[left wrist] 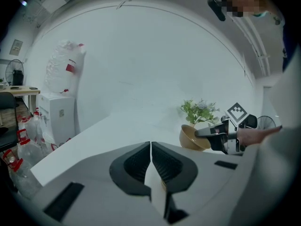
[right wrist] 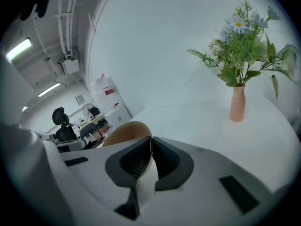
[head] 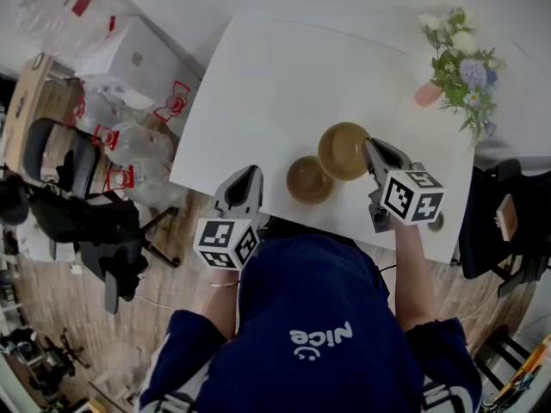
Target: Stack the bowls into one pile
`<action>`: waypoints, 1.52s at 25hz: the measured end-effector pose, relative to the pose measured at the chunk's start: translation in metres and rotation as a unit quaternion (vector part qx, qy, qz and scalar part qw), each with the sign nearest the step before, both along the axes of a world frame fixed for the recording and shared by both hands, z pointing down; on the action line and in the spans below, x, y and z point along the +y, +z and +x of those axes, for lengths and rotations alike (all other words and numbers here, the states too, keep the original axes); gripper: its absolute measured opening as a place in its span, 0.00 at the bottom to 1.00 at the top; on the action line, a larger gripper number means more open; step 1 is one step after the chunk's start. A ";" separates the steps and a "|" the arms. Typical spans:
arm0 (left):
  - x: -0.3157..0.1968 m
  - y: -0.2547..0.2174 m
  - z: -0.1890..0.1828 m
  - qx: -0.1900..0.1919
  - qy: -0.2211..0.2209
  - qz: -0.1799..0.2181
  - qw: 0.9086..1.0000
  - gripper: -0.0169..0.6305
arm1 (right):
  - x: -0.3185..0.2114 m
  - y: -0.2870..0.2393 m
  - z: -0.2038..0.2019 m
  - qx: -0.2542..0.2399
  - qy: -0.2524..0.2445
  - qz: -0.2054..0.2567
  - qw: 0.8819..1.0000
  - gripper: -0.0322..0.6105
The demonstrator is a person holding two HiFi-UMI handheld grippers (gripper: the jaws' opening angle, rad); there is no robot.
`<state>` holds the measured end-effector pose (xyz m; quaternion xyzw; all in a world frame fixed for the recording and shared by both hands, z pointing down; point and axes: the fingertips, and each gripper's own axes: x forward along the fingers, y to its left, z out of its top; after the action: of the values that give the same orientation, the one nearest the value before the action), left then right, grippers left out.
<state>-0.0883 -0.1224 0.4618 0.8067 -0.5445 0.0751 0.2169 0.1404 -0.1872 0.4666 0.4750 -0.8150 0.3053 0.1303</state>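
Two tan bowls are on view. One bowl [head: 309, 180] rests on the white table [head: 284, 84] near its front edge. The other bowl [head: 343, 151] hangs tilted just right of it, with my right gripper [head: 368, 144] shut on its rim. In the right gripper view that rim [right wrist: 124, 133] sits pinched between the jaws of the right gripper [right wrist: 151, 142]. My left gripper [head: 250, 172] is at the table's front edge, left of the resting bowl, shut with nothing in it. The left gripper view shows its jaws [left wrist: 150, 147] closed together and the held bowl [left wrist: 190, 138] off to the right.
A pink vase of flowers [head: 428, 93] stands at the table's far right, also in the right gripper view as the vase [right wrist: 237, 102]. Left of the table are an office chair [head: 77, 205], a white box [head: 129, 54] and plastic bags. A dark chair [head: 499, 222] sits at the right.
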 end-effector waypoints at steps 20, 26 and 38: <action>0.022 0.008 -0.009 -0.005 -0.019 -0.007 1.000 0.05 | 0.049 0.039 -0.066 0.024 -0.086 -0.047 0.995 0.11; 0.029 0.014 -0.020 0.001 -0.034 -0.017 0.999 0.05 | 0.050 0.058 -0.071 0.050 -0.091 -0.064 0.993 0.11; 0.036 0.023 -0.026 -0.011 -0.046 -0.035 0.998 0.05 | 0.050 0.078 -0.076 0.088 -0.110 -0.052 0.989 0.11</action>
<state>-0.1145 -0.0861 0.4848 0.7716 -0.5807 0.0928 0.2425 0.0642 -0.1375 0.5446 0.4004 -0.8303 0.2883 0.2590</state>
